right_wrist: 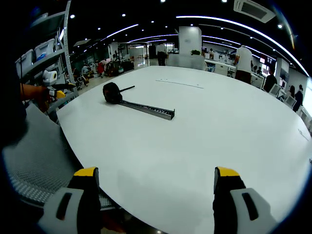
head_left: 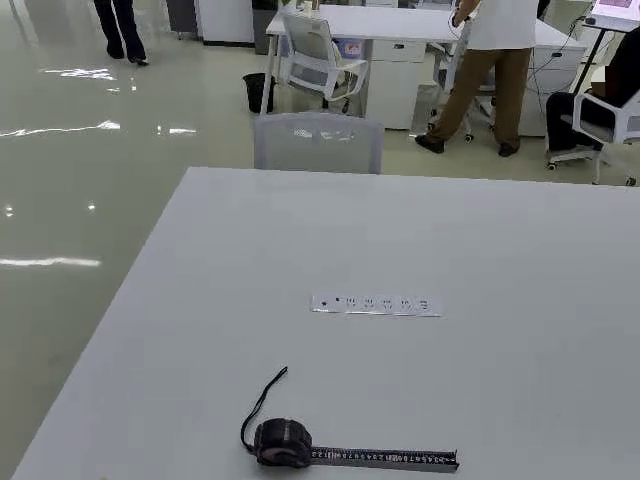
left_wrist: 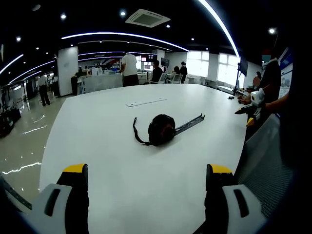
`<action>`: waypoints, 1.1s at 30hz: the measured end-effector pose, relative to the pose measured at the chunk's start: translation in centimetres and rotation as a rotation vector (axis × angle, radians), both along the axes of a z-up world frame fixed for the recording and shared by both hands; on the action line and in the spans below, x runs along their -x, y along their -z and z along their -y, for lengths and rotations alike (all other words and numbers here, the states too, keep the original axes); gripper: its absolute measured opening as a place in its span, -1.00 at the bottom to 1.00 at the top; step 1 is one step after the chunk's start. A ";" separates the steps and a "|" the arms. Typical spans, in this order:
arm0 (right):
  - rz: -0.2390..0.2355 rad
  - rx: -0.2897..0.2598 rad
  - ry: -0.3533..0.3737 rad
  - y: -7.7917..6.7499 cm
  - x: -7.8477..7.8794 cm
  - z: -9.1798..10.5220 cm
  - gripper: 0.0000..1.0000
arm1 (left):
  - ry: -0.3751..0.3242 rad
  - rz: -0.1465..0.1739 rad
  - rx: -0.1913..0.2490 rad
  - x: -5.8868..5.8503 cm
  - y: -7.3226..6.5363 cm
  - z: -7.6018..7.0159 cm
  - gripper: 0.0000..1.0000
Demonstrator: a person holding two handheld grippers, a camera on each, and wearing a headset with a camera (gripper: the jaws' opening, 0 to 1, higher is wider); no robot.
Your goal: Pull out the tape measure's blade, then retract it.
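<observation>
Tape measure lies on the white table, close to your edge of it and a little left of centre in the head view. Its dark, round case sits flat on the tabletop. The blade is drawn part way out of the case and lies flat on the table, running off to the right. A black wrist strap curls away from the case toward the far side of the table.

You hold your left gripper low at the table's near edge with its yellow-tipped jaws spread wide and nothing between them. In the left gripper view the tape measure lies ahead of those jaws, well apart from them, with the blade pointing up and to the right.

Your right gripper is likewise held at the table's edge, its jaws wide apart and gripping nothing. In the right gripper view the case sits ahead and to the left, and the blade runs from it toward the middle of the table. Neither tool touches the tape measure.

Beyond the tape measure, near the middle of the table, lies a flat white strip with a row of small markings. A grey mesh chair stands at the far edge of the table, and a person stands at a desk farther back.
</observation>
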State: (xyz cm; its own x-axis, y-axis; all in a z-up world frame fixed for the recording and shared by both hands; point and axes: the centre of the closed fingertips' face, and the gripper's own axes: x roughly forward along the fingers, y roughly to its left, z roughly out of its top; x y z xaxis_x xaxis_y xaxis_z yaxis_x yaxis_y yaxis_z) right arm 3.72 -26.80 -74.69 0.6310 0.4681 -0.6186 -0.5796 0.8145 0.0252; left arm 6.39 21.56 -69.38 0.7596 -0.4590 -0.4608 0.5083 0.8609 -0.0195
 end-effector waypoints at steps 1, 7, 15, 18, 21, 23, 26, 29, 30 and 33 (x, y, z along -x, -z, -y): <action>0.004 0.002 -0.001 -0.1 -0.1 0.0 1.00 | 0.004 0.000 -0.001 0.0 0.1 0.2 0.98; 0.025 0.012 -0.029 -0.5 -0.8 -0.6 1.00 | 0.003 0.002 -0.037 -0.2 1.5 0.4 0.93; 0.041 0.059 -0.091 -0.5 -2.3 -1.1 1.00 | -0.001 0.005 -0.023 -1.5 1.5 1.4 0.98; 0.039 0.079 -0.117 -0.4 -3.0 -1.3 1.00 | -0.006 -0.015 -0.011 -2.0 1.7 2.1 0.98; 0.034 0.110 -0.168 -0.2 -3.5 -1.7 0.98 | -0.038 -0.017 -0.035 -2.6 2.0 2.2 0.98; 0.032 0.111 -0.174 -0.2 -3.9 -2.0 0.97 | -0.046 0.001 -0.037 -3.0 1.8 2.5 0.98; 0.028 0.116 -0.186 -0.4 -4.4 -2.2 0.96 | -0.049 0.010 -0.047 -3.3 1.6 3.3 0.98; 0.028 0.126 -0.201 -0.5 -5.1 -2.2 0.95 | -0.048 0.001 -0.041 -3.4 1.7 4.3 0.98; 0.026 0.131 -0.207 -0.5 -5.3 -2.2 0.94 | -0.047 0.000 -0.038 -3.5 1.8 4.4 0.98; 0.027 0.152 -0.234 -0.4 -5.9 -2.1 0.93 | -0.055 -0.009 -0.036 -4.0 2.3 4.6 0.98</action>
State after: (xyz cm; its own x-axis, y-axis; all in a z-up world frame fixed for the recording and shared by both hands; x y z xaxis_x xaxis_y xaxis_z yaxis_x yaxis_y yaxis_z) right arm 9.65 -24.72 -74.25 0.5333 0.5062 -0.6777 -0.7515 0.6514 -0.1048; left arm 10.34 16.91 -71.65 0.7792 -0.3991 -0.4833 0.4598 0.8880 0.0080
